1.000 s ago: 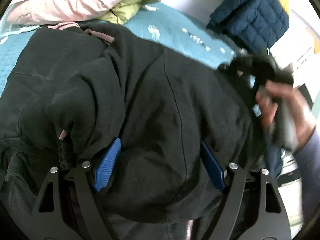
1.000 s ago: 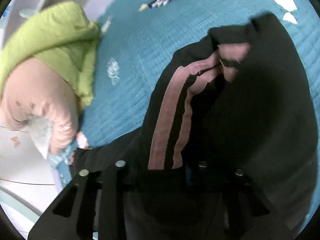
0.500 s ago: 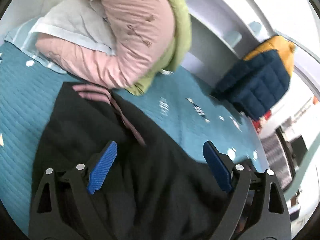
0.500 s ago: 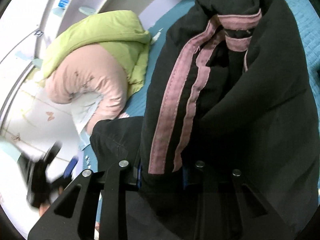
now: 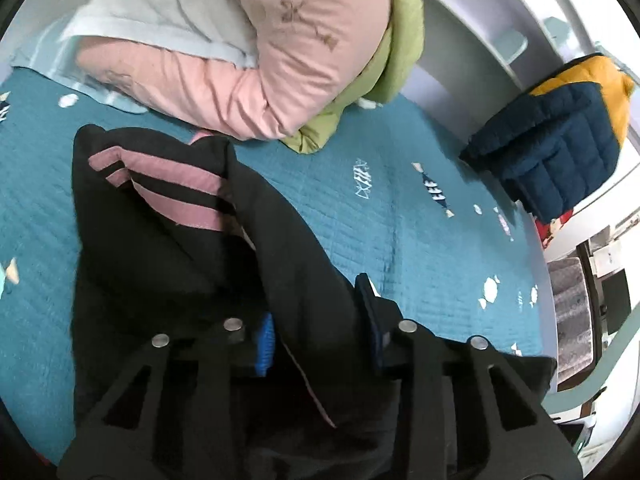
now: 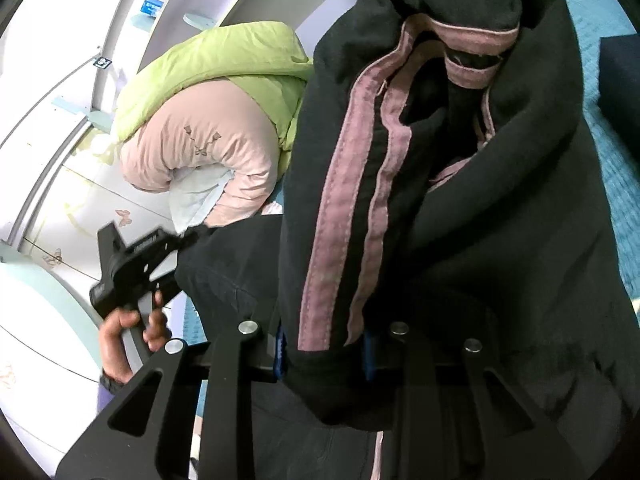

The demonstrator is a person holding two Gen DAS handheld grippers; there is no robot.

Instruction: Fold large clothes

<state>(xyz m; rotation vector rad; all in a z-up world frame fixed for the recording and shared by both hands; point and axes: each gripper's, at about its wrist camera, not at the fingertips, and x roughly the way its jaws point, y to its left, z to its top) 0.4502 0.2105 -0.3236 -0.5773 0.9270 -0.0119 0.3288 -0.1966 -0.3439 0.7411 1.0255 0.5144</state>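
Observation:
A large black garment with pink stripes lies partly on the teal bedspread. In the left wrist view my left gripper is closing, its blue pads pressing a fold of the black cloth between them. In the right wrist view my right gripper is shut on the striped edge of the same garment, which hangs bunched in front of the camera. The left gripper's body shows at the left there, held by a hand.
A pink and green quilted coat is heaped at the head of the bed over a pale pillow. A navy and yellow puffer jacket sits at the far right corner. White panelling runs behind; the bed's edge drops off at the right.
The left jaws stood wide over the bunched garment and have narrowed onto a fold, with the camera risen. The right gripper has lifted the striped edge; the left gripper has come into its view.

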